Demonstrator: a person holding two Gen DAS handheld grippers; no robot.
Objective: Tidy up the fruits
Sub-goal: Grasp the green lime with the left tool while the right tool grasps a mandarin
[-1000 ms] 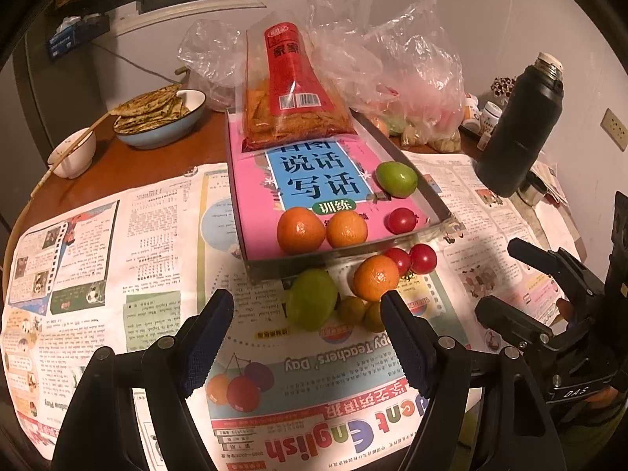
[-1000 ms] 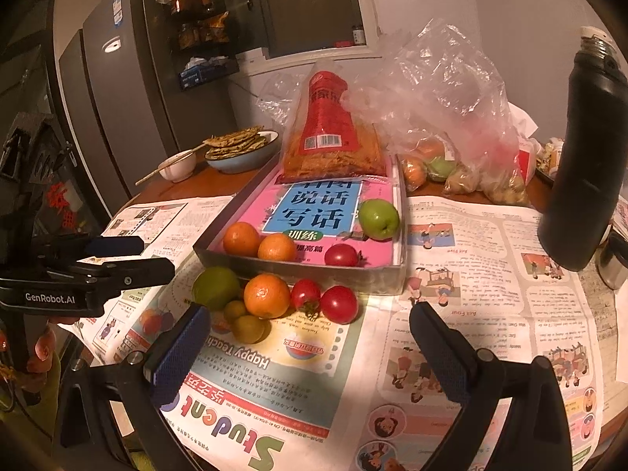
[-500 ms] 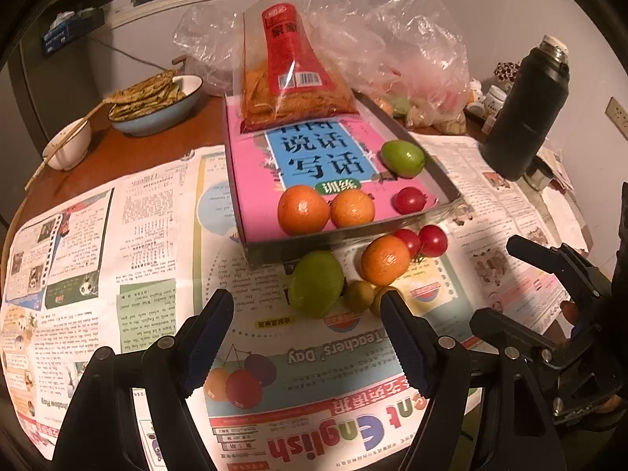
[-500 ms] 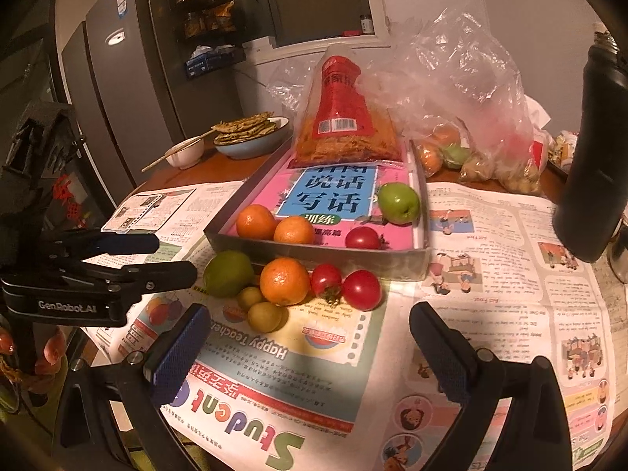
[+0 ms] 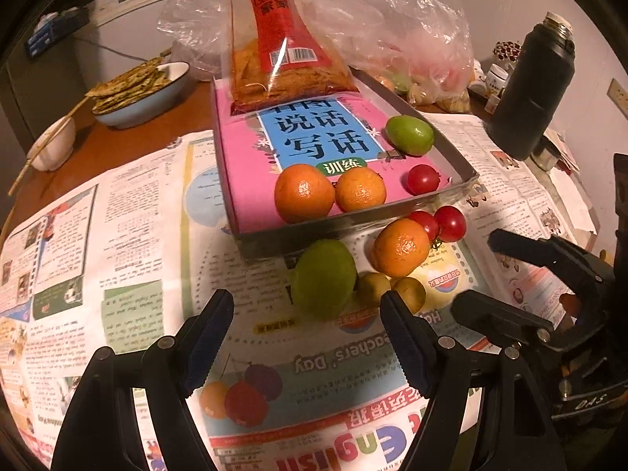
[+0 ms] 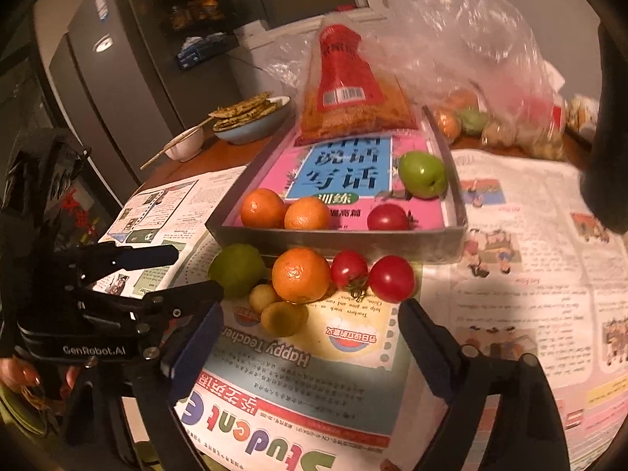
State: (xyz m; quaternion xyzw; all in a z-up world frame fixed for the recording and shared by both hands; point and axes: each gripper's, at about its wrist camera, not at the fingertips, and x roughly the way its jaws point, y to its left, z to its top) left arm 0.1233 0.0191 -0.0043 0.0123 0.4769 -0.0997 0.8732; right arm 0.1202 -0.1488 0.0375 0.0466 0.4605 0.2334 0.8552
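A grey tray (image 5: 355,223) lined with a pink book holds two oranges (image 5: 304,192), a green apple (image 5: 409,134) and a tomato (image 5: 422,179). In front of it on the newspaper lie a green fruit (image 5: 324,276), an orange (image 5: 400,247), two tomatoes (image 5: 449,223) and two small yellow-green fruits (image 5: 408,292). My left gripper (image 5: 306,310) is open and empty, just short of the green fruit. My right gripper (image 6: 310,318) is open and empty, near the orange (image 6: 300,274) and the small fruits (image 6: 282,316).
A snack bag (image 5: 282,51) leans on the tray's far end. Plastic bags of fruit (image 5: 412,51) lie behind. A black thermos (image 5: 530,90) stands at the right. A bowl of flatbread (image 5: 137,90) and a small bowl with chopsticks (image 5: 53,145) sit at the far left.
Both grippers have moved forward toward the loose fruit in front of the tray. Both stay open and empty. The fruit has not moved.
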